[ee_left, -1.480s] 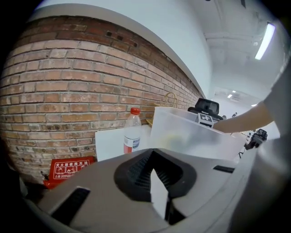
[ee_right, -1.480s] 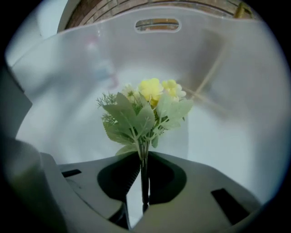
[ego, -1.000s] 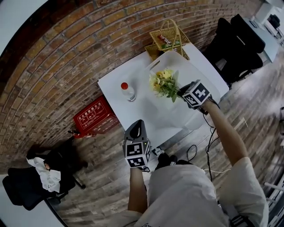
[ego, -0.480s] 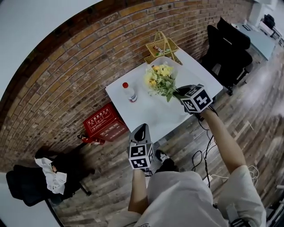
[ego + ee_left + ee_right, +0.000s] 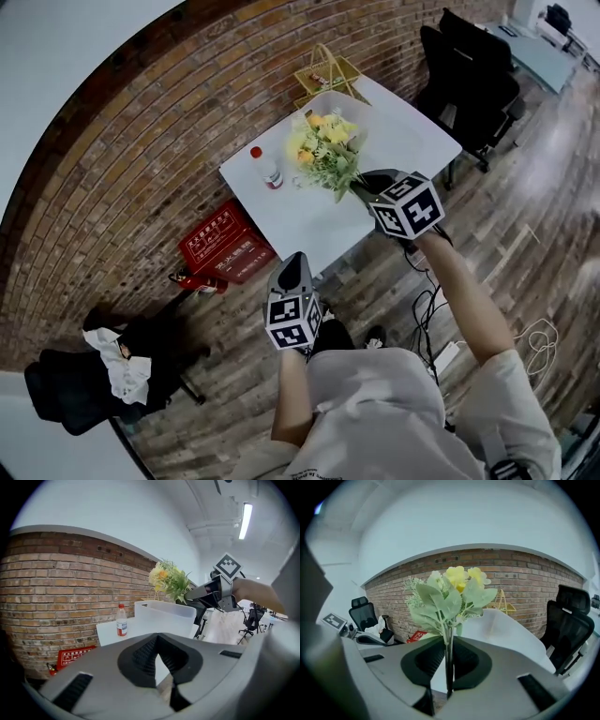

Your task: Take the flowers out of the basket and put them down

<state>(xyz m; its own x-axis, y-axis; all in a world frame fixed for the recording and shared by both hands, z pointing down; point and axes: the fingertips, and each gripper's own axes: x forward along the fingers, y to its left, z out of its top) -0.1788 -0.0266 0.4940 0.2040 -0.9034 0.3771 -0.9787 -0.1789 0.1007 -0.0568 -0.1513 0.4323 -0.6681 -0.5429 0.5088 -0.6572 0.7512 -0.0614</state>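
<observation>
While the left gripper (image 5: 294,262) hangs over the wooden floor (image 5: 375,281) just short of the white table's (image 5: 305,230) near edge, its jaws are closed together with nothing between them, as the left gripper view (image 5: 158,641) shows. Further out, the right gripper (image 5: 362,184) sits over that edge, its jaws clamped on the thin stems of the one bouquet of flowers (image 5: 322,147), seen running up between the pads in the right gripper view (image 5: 449,644). The bouquet's (image 5: 450,590) long axis runs from the stems at the jaws away from the person towards the brick wall (image 5: 141,178), yellow blooms at the far end, and it is held in the air above the table, higher than the rim of the one white bin (image 5: 164,615). Bare table top lies open below it, between the near edge and the single red-capped bottle (image 5: 265,170). Beyond the bin stands one yellow wire basket (image 5: 326,73) against the wall. One red crate (image 5: 225,248) sits on the floor beside the table, and two black office chairs (image 5: 469,80) stand well apart.
</observation>
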